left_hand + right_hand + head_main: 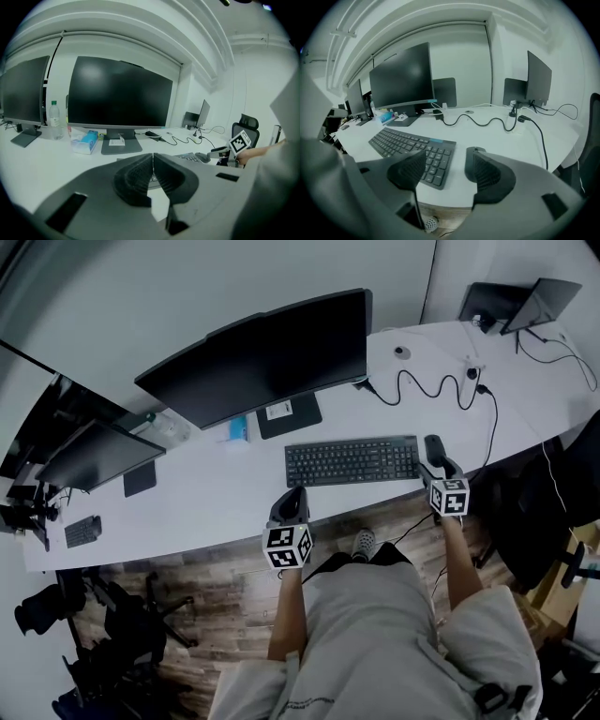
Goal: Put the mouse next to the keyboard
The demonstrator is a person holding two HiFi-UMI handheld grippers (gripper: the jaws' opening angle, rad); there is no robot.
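Basically done: mouse (434, 446) sits on the desk (216, 495) just right of the keyboard (352, 461), close beside its end. Right gripper (445, 171) has its jaws wide apart, with the mouse just ahead by the inner side of the right jaw; pads don't look to be pressing it. Left gripper (153, 164) has its jaws together on nothing, at the desk's front edge. Judged left: only pull the right gripper clear.

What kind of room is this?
Most likely an office: a long white desk holds big monitors and a keyboard, with a swivel chair nearby.
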